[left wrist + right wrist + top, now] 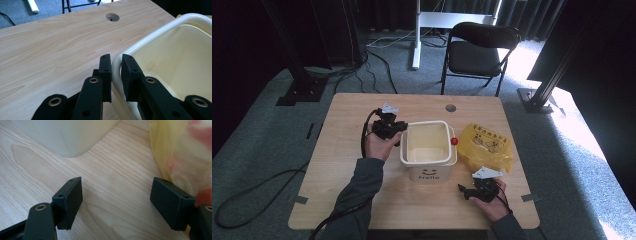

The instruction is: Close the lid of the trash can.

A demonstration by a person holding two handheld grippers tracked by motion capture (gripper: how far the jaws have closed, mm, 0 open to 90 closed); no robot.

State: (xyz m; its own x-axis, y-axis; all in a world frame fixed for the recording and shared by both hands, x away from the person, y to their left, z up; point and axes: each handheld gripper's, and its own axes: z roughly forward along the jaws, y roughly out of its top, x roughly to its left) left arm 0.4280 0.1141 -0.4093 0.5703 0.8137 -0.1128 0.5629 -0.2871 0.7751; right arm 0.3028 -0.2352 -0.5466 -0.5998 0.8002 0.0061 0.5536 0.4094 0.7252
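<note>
Left hand-held gripper (116,75) is clamped on the smooth cream plastic bin's (428,145) rounded rim; right hand-held gripper (116,205) gapes over pale woodgrain bench (352,115), crinkly yellow bag (487,145) beside it.

Open table (362,200) along the near edge and across the whole left side, wide enough for a hand. Blocked in the middle by the cream bin (428,150), with the left tool (116,70) clamped on its left rim. Narrow wooden lane between bin and yellow bag (488,146) on the right. Bare wood between the right tool (116,200) jaws, bag just beside one. Far edge free but for a cable hole (450,107).
</note>
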